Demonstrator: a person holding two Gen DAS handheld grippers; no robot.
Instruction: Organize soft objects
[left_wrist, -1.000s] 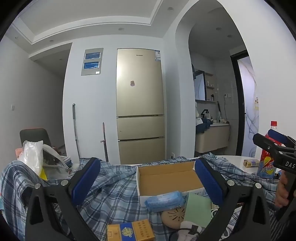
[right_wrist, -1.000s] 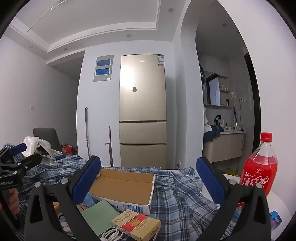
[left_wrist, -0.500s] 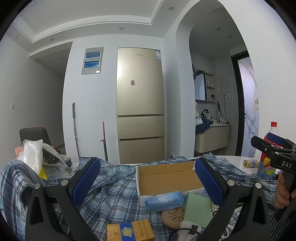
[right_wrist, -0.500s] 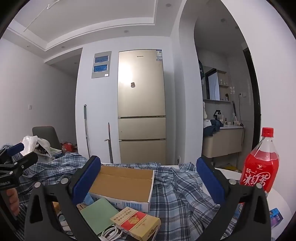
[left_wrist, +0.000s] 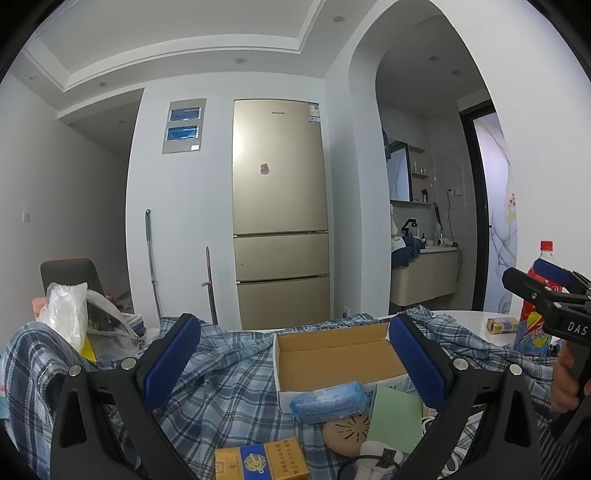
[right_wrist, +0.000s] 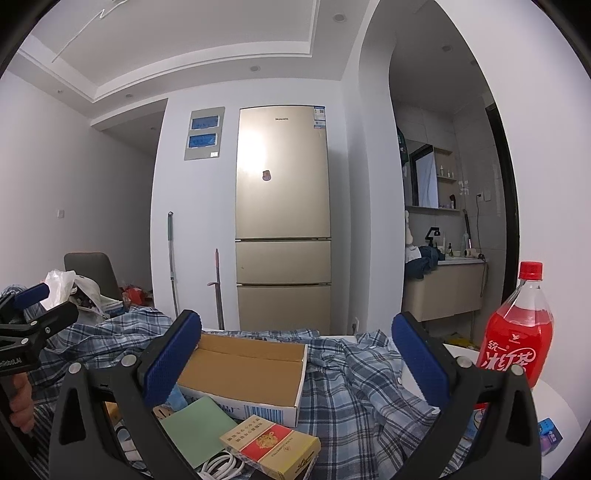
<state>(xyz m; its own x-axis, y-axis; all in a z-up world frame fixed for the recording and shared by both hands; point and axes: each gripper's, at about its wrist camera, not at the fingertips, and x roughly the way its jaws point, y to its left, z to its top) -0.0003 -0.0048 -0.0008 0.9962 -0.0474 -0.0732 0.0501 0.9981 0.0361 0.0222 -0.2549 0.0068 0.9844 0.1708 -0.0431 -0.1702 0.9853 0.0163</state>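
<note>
Two blue-padded fingers of the left gripper (left_wrist: 291, 360) stand wide apart in the left wrist view, holding nothing, above a table draped with a blue plaid shirt (left_wrist: 229, 376). An open cardboard box (left_wrist: 336, 356) sits on the shirt between the fingers, its inside bare. Against the box's near wall lies a blue tissue pack (left_wrist: 330, 401), and just beside it are a green card (left_wrist: 395, 419), a tan round pad (left_wrist: 345, 430) and a yellow-and-blue cigarette pack (left_wrist: 261, 463) at the near edge. A white plastic bag (left_wrist: 66, 314) rises at the table's left edge. At the right edge of this view the right gripper (left_wrist: 543, 284) shows side-on, gripped by a hand (left_wrist: 565, 384), in front of a red drink bottle (left_wrist: 535, 325); a small yellow box (left_wrist: 501, 325) lies on the bare white table far right.

Seen from the right wrist, the right gripper (right_wrist: 295, 363) also has its fingers spread wide with nothing between them. The cardboard box (right_wrist: 251, 373) lies low and left of centre, the plaid shirt (right_wrist: 354, 373) bunched to its right. Near the box's front are the green card (right_wrist: 197, 428), a red-and-gold cigarette pack (right_wrist: 271, 448) and a white cable (right_wrist: 221, 465). The red drink bottle (right_wrist: 517, 332) stands upright at the table's right edge. The left gripper (right_wrist: 35, 306) shows at far left, held by a hand (right_wrist: 20, 404).
</note>
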